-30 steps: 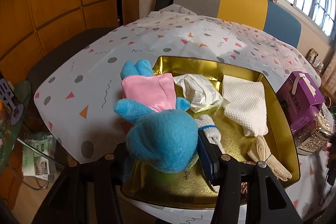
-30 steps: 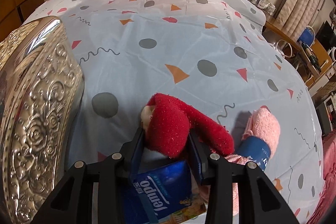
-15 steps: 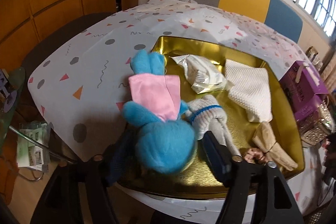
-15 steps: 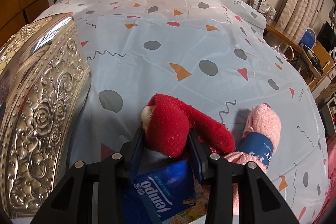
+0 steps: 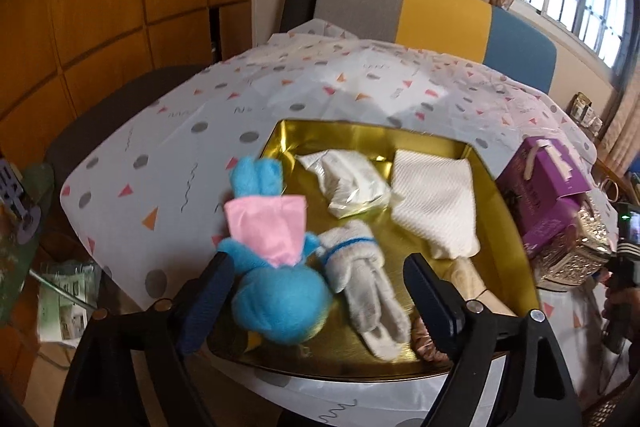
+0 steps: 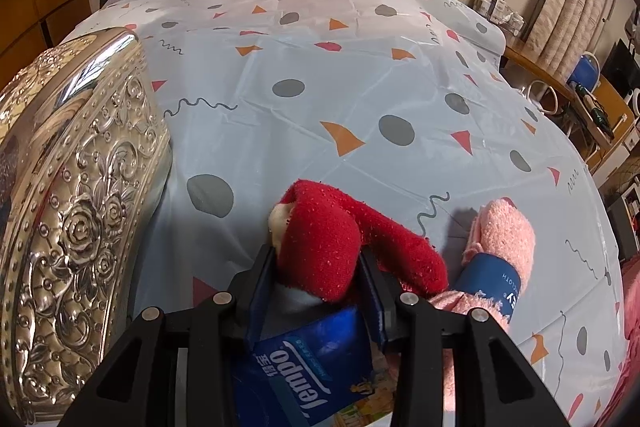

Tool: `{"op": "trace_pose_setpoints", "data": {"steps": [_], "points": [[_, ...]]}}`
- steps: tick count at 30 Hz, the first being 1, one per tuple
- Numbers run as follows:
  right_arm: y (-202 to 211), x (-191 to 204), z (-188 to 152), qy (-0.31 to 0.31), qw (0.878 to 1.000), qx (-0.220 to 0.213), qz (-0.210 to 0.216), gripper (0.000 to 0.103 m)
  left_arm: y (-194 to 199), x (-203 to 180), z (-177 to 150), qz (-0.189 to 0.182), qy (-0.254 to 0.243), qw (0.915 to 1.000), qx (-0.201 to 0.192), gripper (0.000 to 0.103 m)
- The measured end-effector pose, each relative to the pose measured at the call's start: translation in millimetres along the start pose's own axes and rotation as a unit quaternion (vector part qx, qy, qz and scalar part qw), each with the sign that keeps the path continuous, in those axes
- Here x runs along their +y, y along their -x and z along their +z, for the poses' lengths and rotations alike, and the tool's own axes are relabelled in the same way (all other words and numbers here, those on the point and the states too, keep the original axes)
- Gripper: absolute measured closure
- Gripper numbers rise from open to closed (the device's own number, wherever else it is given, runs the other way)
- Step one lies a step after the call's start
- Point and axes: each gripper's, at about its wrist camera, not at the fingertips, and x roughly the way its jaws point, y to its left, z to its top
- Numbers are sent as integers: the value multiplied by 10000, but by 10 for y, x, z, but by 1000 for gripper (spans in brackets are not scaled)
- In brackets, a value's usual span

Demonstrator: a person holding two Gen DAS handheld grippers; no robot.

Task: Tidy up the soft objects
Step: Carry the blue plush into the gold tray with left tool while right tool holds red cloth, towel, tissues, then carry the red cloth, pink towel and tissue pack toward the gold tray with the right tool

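In the left wrist view a blue plush toy (image 5: 276,267) in a pink dress lies across the left rim of the gold tray (image 5: 516,239). My left gripper (image 5: 316,303) is open, its jaws wide apart on either side of the toy's head. The tray holds a white glove (image 5: 368,287), a plastic packet (image 5: 352,183), a white cloth (image 5: 436,203) and a beige item. In the right wrist view my right gripper (image 6: 320,283) is shut on a red plush toy (image 6: 340,251). A blue Tempo tissue pack (image 6: 308,359) lies under it.
A pink rolled towel (image 6: 500,247) with a blue band lies right of the red toy. An embossed silver box (image 6: 76,211) stands at the left. A purple box (image 5: 548,195) sits right of the tray. The dotted tablecloth (image 6: 360,67) stretches beyond.
My left gripper has opened and let go of the blue plush toy, which now lies on the tray's left rim, and has drawn back. The right gripper still holds the red toy.
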Motion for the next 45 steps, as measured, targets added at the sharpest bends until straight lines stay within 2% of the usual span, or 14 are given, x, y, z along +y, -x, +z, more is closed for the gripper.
{"op": "trace_pose_setpoints", "data": {"steps": [3,8,13,20,25,31,35,40,45], "points": [[-8,2,4,2,10000,-16,-23,62,114,-97,50,10,-83,9999,-142,7],[-10,6,-3,3,10000,-34,-39,62,171,-215,56,-7,-214,9996,-174,7],[-3,0,-3,-31,10000,-33,-43,62,154,-377,-12,-13,-341,9993,-121,7],[-21,-58,47,-213,9997,36,68,62,92,-677,-167,-73,-722,9974,14,1],[-16,-149,93,-547,9982,19,240,73,91,-805,-221,-137,-934,9955,45,0],[64,-305,174,-974,9940,-87,482,75,75,-825,-236,-223,-967,9950,80,0],[157,-397,320,-1226,9899,-135,701,75,58,-811,-257,-281,-942,9951,121,0],[380,-316,616,-944,9924,-324,722,75,44,-772,-277,-371,-864,9955,149,0],[787,-89,986,-699,9908,-767,870,75,40,-722,-286,-422,-786,9959,163,0]]}}
